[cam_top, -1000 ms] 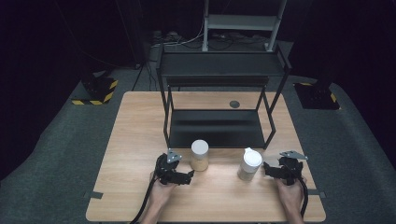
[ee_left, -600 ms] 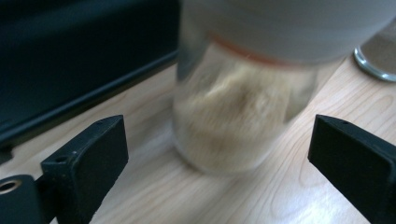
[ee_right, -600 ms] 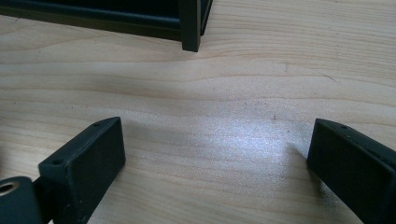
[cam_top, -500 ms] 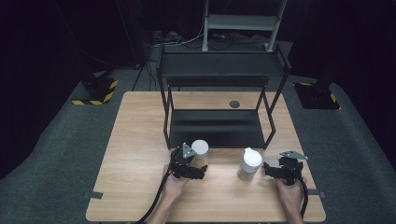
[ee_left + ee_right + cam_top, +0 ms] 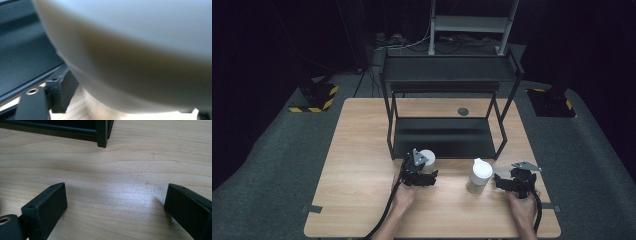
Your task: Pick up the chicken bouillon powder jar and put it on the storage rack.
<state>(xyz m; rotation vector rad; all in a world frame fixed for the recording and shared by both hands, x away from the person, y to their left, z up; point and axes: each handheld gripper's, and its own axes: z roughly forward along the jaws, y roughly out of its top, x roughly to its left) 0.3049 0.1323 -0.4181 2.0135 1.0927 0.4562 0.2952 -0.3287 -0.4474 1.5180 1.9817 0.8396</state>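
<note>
The wooden table (image 5: 362, 165) was brightly lit against dark surroundings — the white container (image 5: 140, 50) was blurred, and glare marked the wood.

The table (image 5: 362, 150) is pale wood with fine straight grain, smooth and faintly sheened where light falls. At its twelve o'clock side the rack (image 5: 447, 75) looks like matt black metal. The lidded jar (image 5: 479, 176) at five o'clock looks like smooth matt white plastic, as does the white jar (image 5: 140, 50) at the left gripper (image 5: 419, 176). The right gripper (image 5: 115, 210) has matt black jaws, seemingly plastic. The floor (image 5: 272, 170) is rough grey carpet.
</note>
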